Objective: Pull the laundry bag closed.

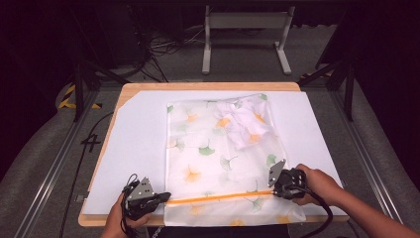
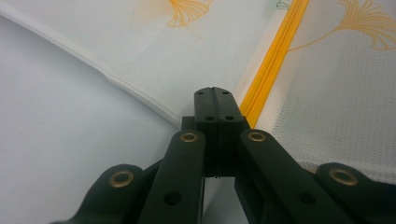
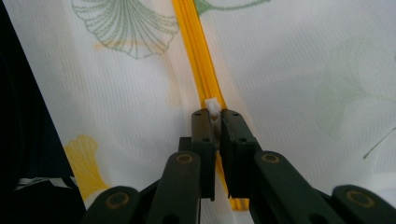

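2 grippers on 1 orange zip

Near edge first: the orange zip runs across the mesh laundry bag close to its nearest hem, and both tools sit at either end of it. At the zip's left end, the left gripper has its jaws pressed flat together right at the bag's corner; in the left gripper view the black pads meet with no gap, at the spot where the zip begins and the bag's white seam comes in. Whether fabric is nipped between them, I cannot tell. Over at the zip's right end, the right gripper is clamped on the small white zip pull, which pokes up between its pads in the right gripper view, with the orange teeth running away beyond it. Further from the zip, the bag lies flat on the white sheet covering the wooden table, ginkgo leaves printed over it. Beyond that again, toward the bag's far right corner, a folded white garment shows through the mesh.
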`<action>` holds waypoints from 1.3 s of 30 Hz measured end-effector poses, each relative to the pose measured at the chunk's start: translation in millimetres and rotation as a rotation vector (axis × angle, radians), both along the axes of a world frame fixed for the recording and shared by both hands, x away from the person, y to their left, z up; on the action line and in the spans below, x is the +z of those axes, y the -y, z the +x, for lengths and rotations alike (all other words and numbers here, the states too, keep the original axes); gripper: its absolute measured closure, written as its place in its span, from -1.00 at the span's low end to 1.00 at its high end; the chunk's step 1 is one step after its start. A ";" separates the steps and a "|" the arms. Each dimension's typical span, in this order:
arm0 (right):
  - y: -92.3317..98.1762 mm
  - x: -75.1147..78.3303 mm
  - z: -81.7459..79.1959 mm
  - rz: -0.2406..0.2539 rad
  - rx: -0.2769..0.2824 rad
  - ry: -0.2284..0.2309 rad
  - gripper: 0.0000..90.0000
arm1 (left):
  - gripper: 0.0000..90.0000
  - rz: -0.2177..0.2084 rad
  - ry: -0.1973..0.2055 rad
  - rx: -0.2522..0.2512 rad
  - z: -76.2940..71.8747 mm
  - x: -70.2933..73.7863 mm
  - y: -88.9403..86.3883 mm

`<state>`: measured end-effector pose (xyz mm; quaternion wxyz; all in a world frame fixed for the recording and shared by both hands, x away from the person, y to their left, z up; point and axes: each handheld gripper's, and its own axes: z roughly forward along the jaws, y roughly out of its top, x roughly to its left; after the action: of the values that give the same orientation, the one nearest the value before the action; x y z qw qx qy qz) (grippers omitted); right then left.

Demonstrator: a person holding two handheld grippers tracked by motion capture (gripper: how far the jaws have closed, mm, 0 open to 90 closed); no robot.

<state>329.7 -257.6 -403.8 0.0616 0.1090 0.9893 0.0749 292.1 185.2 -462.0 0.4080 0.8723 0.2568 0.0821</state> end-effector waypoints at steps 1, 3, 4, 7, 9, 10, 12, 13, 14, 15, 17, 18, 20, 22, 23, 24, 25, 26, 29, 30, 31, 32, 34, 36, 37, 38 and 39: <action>0.0 0.0 0.0 0.000 0.000 0.000 0.87 | 1.00 0.000 0.000 0.000 0.0 0.0 0.0; 3.9 0.4 -0.7 -0.007 -0.005 0.008 0.87 | 1.00 0.001 0.000 0.002 -0.2 0.1 0.3; 5.4 0.4 -1.0 -0.007 -0.010 0.007 0.87 | 1.00 0.001 0.000 0.003 -0.2 0.1 0.3; 10.7 0.4 -2.0 -0.001 -0.019 0.006 0.87 | 1.00 0.000 -0.001 0.003 -0.2 0.1 0.3; 11.4 0.5 -2.0 0.000 -0.021 0.006 0.87 | 1.00 0.000 -0.001 0.003 -0.2 0.0 0.2; 12.6 0.4 -2.2 0.004 -0.028 0.007 0.87 | 1.00 0.000 0.000 0.003 -0.2 0.1 0.3; 14.4 0.4 -2.1 0.010 -0.032 0.001 0.87 | 1.00 0.001 -0.001 0.004 -0.3 0.1 0.3; 15.3 0.7 -1.9 0.009 -0.030 0.001 0.87 | 1.00 0.001 0.000 0.004 -0.3 0.1 0.4; 15.7 0.6 -1.8 0.005 -0.032 0.006 0.87 | 1.00 0.001 0.000 0.003 -0.3 0.1 0.4; 16.4 0.6 -2.1 0.005 -0.036 0.008 0.87 | 1.00 0.001 -0.001 0.004 -0.3 0.1 0.3; 19.0 0.7 -1.7 0.006 -0.039 0.006 0.87 | 1.00 0.001 0.000 0.004 -0.3 0.1 0.4; 19.0 0.7 -1.7 0.006 -0.039 0.006 0.87 | 1.00 0.001 0.000 0.004 -0.3 0.1 0.4; 20.5 1.1 -1.9 0.002 -0.043 0.007 0.87 | 1.00 0.000 0.000 0.003 -0.3 0.1 0.3; 22.6 1.1 -1.5 0.006 -0.043 0.006 0.87 | 1.00 0.001 -0.001 0.002 -0.1 0.1 0.3; 23.3 1.3 -1.4 0.009 -0.046 0.005 0.87 | 1.00 0.000 0.000 0.002 -0.1 0.1 0.3; 23.7 1.3 -1.4 0.009 -0.046 0.006 0.87 | 1.00 0.000 -0.001 0.002 -0.2 0.1 0.3; 24.2 2.0 -1.5 0.013 -0.048 0.006 0.87 | 1.00 0.001 0.000 0.003 -0.3 0.2 0.5; 24.4 2.4 -1.6 0.011 -0.047 0.008 0.87 | 1.00 0.003 0.002 0.003 -0.4 0.3 0.6; 25.3 4.1 -1.6 0.016 -0.049 0.010 0.87 | 1.00 0.002 0.002 0.003 -0.3 0.1 0.5; 25.8 4.9 -2.0 0.020 -0.056 0.016 0.87 | 1.00 0.001 0.001 0.003 -0.3 0.1 0.5; 26.6 5.8 -2.6 0.018 -0.055 0.016 0.87 | 1.00 0.004 0.002 0.002 -0.3 0.3 0.6; 26.7 5.8 -3.0 0.024 -0.063 0.017 0.87 | 1.00 0.004 0.002 0.002 -0.3 0.3 0.6; 27.3 6.0 -3.2 0.025 -0.060 0.013 0.87 | 1.00 0.003 0.001 0.001 -0.2 0.3 0.5; 27.7 5.5 -3.1 0.020 -0.058 0.021 0.87 | 1.00 0.003 0.001 0.002 -0.2 0.2 0.5; 27.9 5.8 -3.3 0.021 -0.059 0.020 0.87 | 1.00 0.003 0.001 0.002 -0.2 0.2 0.5; 27.8 6.1 -3.7 0.024 -0.063 0.017 0.87 | 1.00 0.003 0.000 0.002 -0.2 0.2 0.5; 27.9 6.6 -3.8 0.024 -0.065 0.017 0.87 | 1.00 0.003 0.000 0.002 -0.2 0.3 0.5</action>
<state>325.9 -285.4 -397.2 0.0713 0.1413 0.9837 0.0855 291.9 184.7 -461.7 0.4066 0.8726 0.2575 0.0829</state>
